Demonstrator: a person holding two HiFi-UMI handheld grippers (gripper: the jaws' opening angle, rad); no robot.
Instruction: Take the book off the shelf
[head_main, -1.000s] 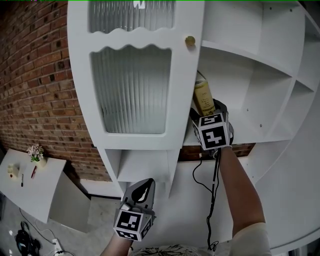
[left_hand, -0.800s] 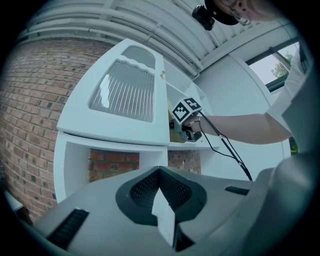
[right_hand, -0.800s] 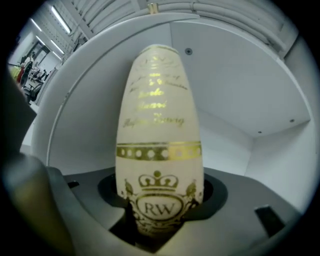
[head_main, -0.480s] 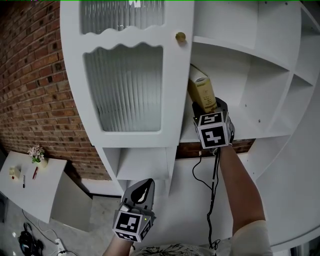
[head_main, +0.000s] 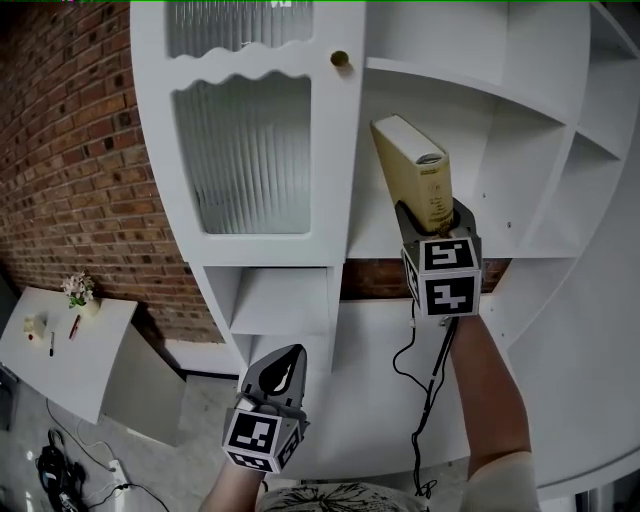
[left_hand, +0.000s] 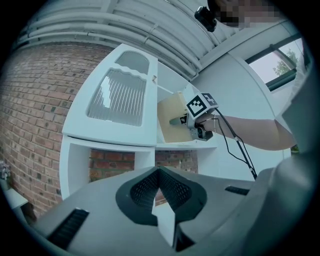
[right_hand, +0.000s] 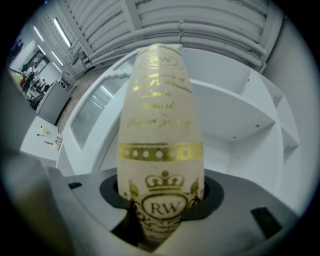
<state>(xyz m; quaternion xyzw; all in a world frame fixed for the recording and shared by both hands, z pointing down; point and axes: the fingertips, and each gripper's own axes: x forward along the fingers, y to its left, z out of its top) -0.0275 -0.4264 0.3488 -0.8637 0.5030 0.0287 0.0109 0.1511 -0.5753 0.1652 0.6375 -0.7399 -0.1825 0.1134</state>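
Note:
The book (head_main: 415, 185) is cream with gold print, and it stands upright, tilted slightly left, in front of the white shelf unit (head_main: 520, 170). My right gripper (head_main: 432, 215) is shut on the book's lower end and holds it out of the open compartment beside the cabinet door. In the right gripper view the book (right_hand: 160, 150) fills the centre with both jaws pressed against its sides at the right gripper (right_hand: 162, 220). The left gripper view shows the book (left_hand: 170, 122) from the side. My left gripper (head_main: 290, 358) hangs low in front of the shelf unit, shut and empty.
A cabinet door with ribbed glass (head_main: 245, 150) and a brass knob (head_main: 340, 59) stands just left of the book. A brick wall (head_main: 80, 150) lies behind. A white table (head_main: 60, 350) with small items sits at lower left. A black cable (head_main: 425, 400) hangs from the right gripper.
The book has come out of the compartment, from behind the door edge into full view, with the right gripper closed on it. The left gripper has stayed put.

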